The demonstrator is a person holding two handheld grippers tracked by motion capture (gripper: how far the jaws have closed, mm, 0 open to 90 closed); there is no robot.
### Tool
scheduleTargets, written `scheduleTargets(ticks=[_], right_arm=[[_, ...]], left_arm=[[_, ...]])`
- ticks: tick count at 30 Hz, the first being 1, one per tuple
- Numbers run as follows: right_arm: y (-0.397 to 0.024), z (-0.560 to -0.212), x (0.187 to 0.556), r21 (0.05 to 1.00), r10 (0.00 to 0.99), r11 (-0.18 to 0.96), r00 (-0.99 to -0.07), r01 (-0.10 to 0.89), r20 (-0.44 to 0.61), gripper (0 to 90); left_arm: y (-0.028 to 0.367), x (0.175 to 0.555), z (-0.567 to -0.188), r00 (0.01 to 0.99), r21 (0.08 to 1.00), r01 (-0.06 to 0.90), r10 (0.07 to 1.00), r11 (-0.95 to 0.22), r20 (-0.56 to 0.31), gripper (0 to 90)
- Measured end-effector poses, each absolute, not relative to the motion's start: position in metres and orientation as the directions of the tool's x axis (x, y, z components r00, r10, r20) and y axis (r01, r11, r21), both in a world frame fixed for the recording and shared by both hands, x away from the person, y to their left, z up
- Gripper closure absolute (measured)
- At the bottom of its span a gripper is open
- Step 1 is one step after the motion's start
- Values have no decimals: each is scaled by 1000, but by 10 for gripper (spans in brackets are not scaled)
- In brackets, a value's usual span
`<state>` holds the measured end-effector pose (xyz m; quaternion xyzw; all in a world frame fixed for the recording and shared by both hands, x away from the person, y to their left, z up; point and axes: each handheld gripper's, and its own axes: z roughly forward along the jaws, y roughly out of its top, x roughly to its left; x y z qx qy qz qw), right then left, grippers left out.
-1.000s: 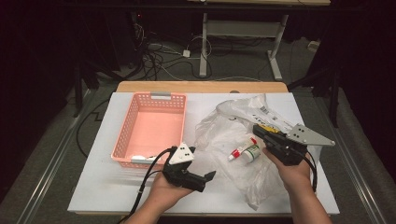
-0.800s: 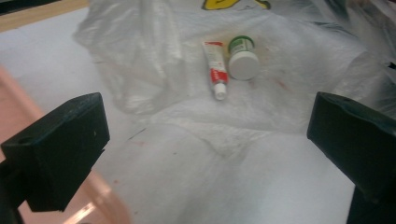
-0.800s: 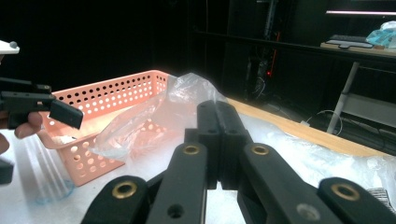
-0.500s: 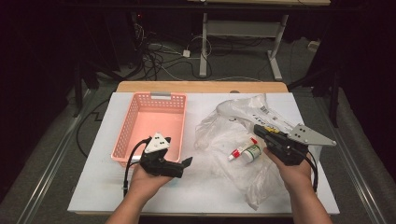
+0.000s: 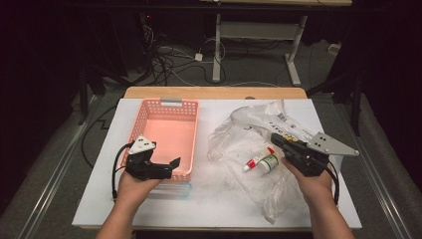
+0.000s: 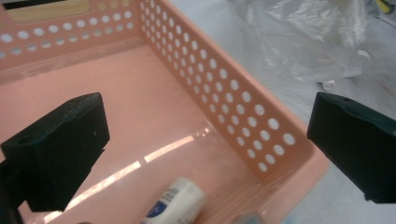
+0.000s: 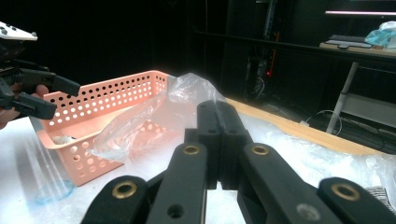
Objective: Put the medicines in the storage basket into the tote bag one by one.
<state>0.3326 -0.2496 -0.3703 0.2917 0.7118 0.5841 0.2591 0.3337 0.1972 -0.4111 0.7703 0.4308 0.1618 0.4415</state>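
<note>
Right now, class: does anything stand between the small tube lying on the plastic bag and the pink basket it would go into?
Partly. The tube lies on the crumpled plastic bag, whose folds rise toward the basket; the perforated near wall must be cleared too. The left tool hangs open over the basket's near right corner, close to that path.

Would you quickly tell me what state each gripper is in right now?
Left gripper: open, empty, over the near corner of the pink basket.
Right gripper: closed, apparently pinching the clear plastic bag.

Left claw (image 5: 173, 164) hovers open over the basket's (image 5: 149, 110) near corner.
</note>
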Motion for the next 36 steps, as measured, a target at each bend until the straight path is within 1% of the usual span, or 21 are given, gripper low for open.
scheduleTargets(ticks=[4, 7, 10, 12, 13, 15, 19, 21, 22, 23, 26, 27, 31, 33, 34, 36], right_arm=[[-250, -370, 333, 983, 718, 148, -696, 113, -28, 900], [-250, -370, 333, 982, 717, 148, -696, 113, -28, 900], [-249, -371, 333, 982, 718, 146, -696, 121, -21, 900], [-249, -371, 333, 982, 717, 149, -697, 120, -23, 900], [-249, -371, 333, 982, 717, 147, -697, 121, -22, 900], [-249, -371, 333, 982, 717, 146, -697, 122, -20, 900], [-246, -372, 333, 981, 715, 148, -699, 126, -18, 900], [-246, -372, 333, 981, 714, 149, -699, 121, -23, 900], [-246, -372, 333, 981, 716, 147, -698, 124, -19, 900], [-247, -371, 333, 981, 717, 146, -697, 124, -18, 900], [-248, -371, 333, 982, 716, 144, -698, 124, -17, 900], [-248, -371, 333, 982, 717, 144, -697, 125, -17, 900], [-248, -372, 333, 981, 715, 147, -699, 124, -19, 900], [-247, -371, 333, 981, 715, 146, -699, 125, -17, 900], [-247, -371, 333, 981, 715, 146, -699, 125, -17, 900], [-246, -371, 333, 981, 715, 146, -699, 128, -16, 900]], left_arm=[[208, 335, -412, 546, 815, 535, 827, -221, -134, 3], [212, 336, -414, 541, 810, 544, 829, -217, -141, 34], [213, 336, -414, 546, 809, 546, 825, -215, -149, 133], [212, 338, -413, 557, 806, 551, 815, -218, -160, 175], [211, 338, -412, 561, 802, 555, 811, -221, -164, 222], [207, 340, -411, 560, 787, 568, 814, -243, -153, 266], [201, 347, -406, 524, 728, 625, 843, -284, -122, 382], [201, 350, -403, 525, 708, 640, 842, -298, -121, 459], [201, 352, -402, 525, 693, 650, 843, -312, -114, 475], [201, 353, -401, 529, 683, 654, 842, -325, -106, 521], [201, 358, -401, 519, 629, 696, 848, -345, -109, 613], [202, 359, -402, 515, 612, 711, 849, -347, -117, 664], [204, 365, -403, 523, 523, 756, 844, -395, -118, 767], [204, 368, -404, 532, 479, 770, 838, -421, -120, 783], [203, 369, -404, 536, 467, 772, 836, -430, -116, 811], [202, 371, -403, 527, 445, 786, 841, -430, -119, 838]])
